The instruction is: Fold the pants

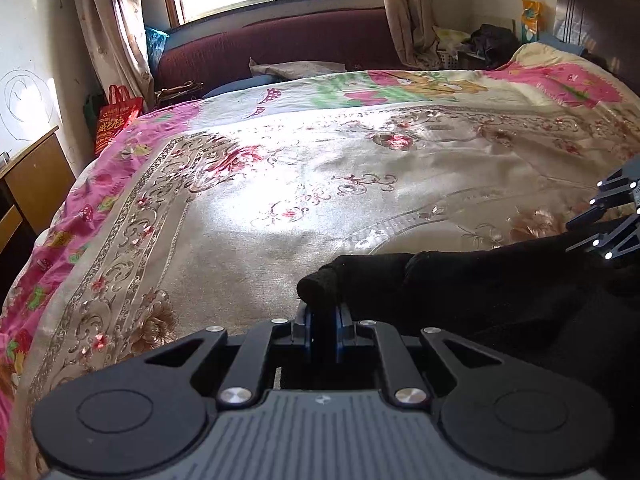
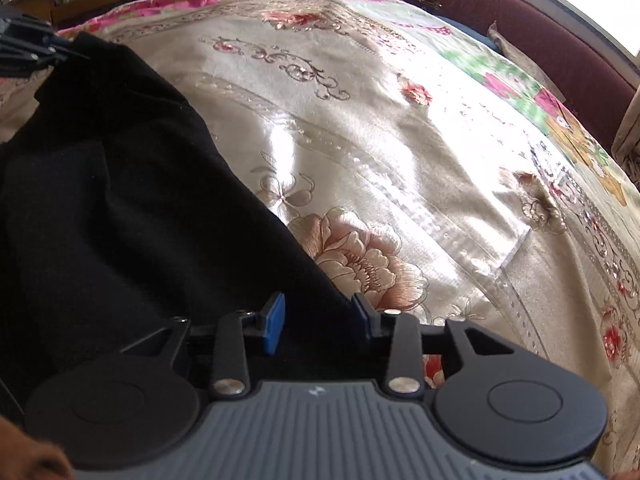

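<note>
Left claw clamped on a bunched edge of the black pants, likely to lift it for folding; right claw apart, pads astride the pants edge, not pinching; pants lie at the near side of the bed.

1. The black pants are matt, fuzzy knit cloth that takes up the light.
2. The cream floral bedspread is satin-like cloth, glossy and smooth, with bright sheen patches.
3. My left gripper has matt black plastic arms, shiny metal rivets and a ribbed grey body.
4. My right gripper has smooth blue pads, slightly glossy.
5. The maroon sofa is matt, napped upholstery.
6. The brown cabinet is smooth wood.
</note>
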Demonstrator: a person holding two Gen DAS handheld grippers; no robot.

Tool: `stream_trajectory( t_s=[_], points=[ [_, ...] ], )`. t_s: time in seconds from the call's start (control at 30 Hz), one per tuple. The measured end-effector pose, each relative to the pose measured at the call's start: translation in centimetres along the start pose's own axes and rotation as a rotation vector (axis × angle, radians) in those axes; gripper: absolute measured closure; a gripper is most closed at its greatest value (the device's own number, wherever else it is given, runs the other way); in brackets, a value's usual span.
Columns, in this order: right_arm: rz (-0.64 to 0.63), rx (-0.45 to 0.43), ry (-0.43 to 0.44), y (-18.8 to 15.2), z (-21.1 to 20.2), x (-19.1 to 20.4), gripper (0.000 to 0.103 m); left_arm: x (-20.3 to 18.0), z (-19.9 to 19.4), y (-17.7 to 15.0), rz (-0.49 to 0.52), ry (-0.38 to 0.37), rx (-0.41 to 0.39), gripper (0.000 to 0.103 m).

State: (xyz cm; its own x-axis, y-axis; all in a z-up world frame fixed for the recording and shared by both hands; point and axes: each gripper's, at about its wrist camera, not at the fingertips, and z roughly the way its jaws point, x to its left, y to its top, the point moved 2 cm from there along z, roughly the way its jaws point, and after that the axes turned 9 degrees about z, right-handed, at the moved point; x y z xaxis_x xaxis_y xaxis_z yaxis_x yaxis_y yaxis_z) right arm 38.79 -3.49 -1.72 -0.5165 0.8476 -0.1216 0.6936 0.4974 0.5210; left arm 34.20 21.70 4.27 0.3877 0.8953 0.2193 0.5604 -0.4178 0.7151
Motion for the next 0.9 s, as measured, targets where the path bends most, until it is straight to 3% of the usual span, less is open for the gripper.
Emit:
stream_trajectory(
  t_s=[0.23, 0.3, 0.43, 0.53, 0.7, 0.8, 0.9],
  points=[
    [-0.018, 0.025, -0.004, 0.6, 2.1, 0.1, 0.071, 0.0, 0.5, -0.5, -0.03, -0.021, -0.011, 0.077],
    [-0.025, 0.035, 0.016, 0.5, 1.7, 0.7, 0.093, 0.2, 0.4, -0.6, -0.051, -0.018, -0.016, 0.077],
    [-0.047, 0.015, -0.013, -0.1, -0.1, 2.0, 0.098, 0.0, -1.7, -0.5, -0.053, -0.029, -0.055, 0.077],
    [0.009, -0.063, -0.014, -0.2, -3.7, 1.8, 0.098, -0.5, -4.0, -0.6, -0.043, -0.035, -0.082, 0.077],
    [0.054, -0.203, 0.007, -1.7, -13.6, 3.2, 0.098, -0.8, -9.2, -1.9, -0.073, -0.045, -0.153, 0.077],
    [0.058, -0.25, 0.019, -4.4, -19.5, 5.7, 0.098, -0.8, -13.0, -3.8, -0.122, -0.051, -0.198, 0.077],
    [0.081, -0.23, 0.062, -8.9, -23.4, 9.3, 0.098, -1.4, -16.7, -7.1, -0.176, -0.06, -0.219, 0.077]
  ],
)
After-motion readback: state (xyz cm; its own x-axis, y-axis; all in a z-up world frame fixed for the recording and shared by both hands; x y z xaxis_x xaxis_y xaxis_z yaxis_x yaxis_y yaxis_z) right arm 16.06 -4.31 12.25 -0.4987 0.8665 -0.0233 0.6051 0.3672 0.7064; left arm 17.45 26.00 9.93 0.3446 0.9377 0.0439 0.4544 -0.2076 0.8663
